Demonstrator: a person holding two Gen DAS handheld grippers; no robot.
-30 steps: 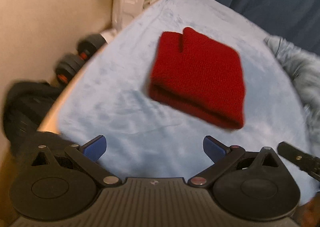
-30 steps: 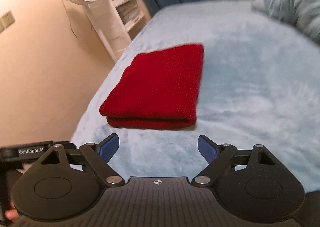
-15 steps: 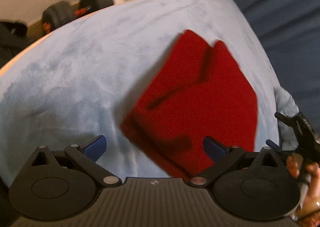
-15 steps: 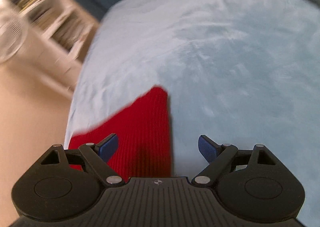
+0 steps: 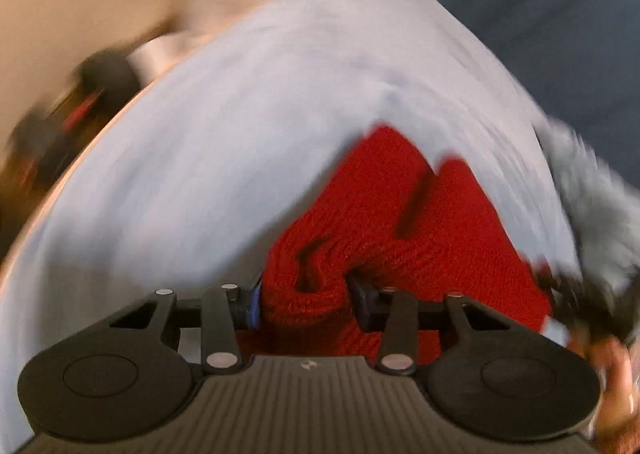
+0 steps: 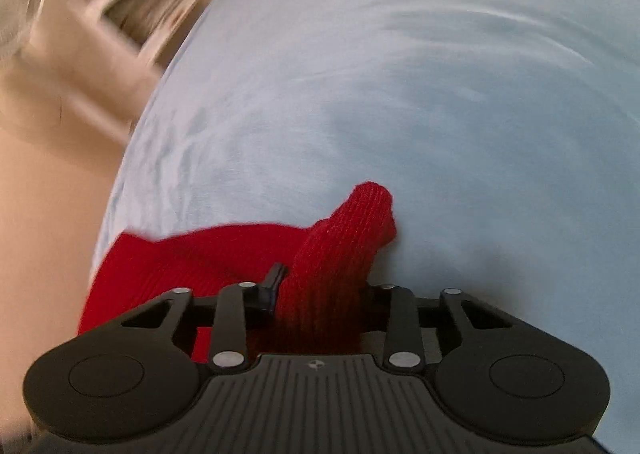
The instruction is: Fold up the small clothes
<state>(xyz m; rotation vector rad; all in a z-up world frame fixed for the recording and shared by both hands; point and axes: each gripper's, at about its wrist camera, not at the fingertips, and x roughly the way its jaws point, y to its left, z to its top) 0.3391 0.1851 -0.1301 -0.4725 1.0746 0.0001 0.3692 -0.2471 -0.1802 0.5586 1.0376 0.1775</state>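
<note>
A folded red knit garment (image 5: 420, 222) lies on a light blue blanket (image 5: 240, 154). My left gripper (image 5: 306, 304) is down on its near corner. Its jaws are closing, and a bunched roll of the knit is squeezed between the pads. In the right wrist view the same red garment (image 6: 192, 258) stretches off to the left. My right gripper (image 6: 322, 294) is closing on another corner, and a fold of knit bulges up between its fingers. The right gripper and the hand (image 5: 612, 370) holding it show blurred at the far right of the left wrist view.
The blue blanket (image 6: 440, 94) spreads wide beyond the garment. A grey fluffy cloth (image 5: 592, 194) lies at the right. Black dumbbells (image 5: 80, 94) sit on the floor past the bed's left edge. A blurred white shelf (image 6: 120, 14) stands by the beige wall.
Both grippers have come down onto the red garment from open and apart. Each has narrowed around a corner of it, and the knit bunches up between the fingers.
</note>
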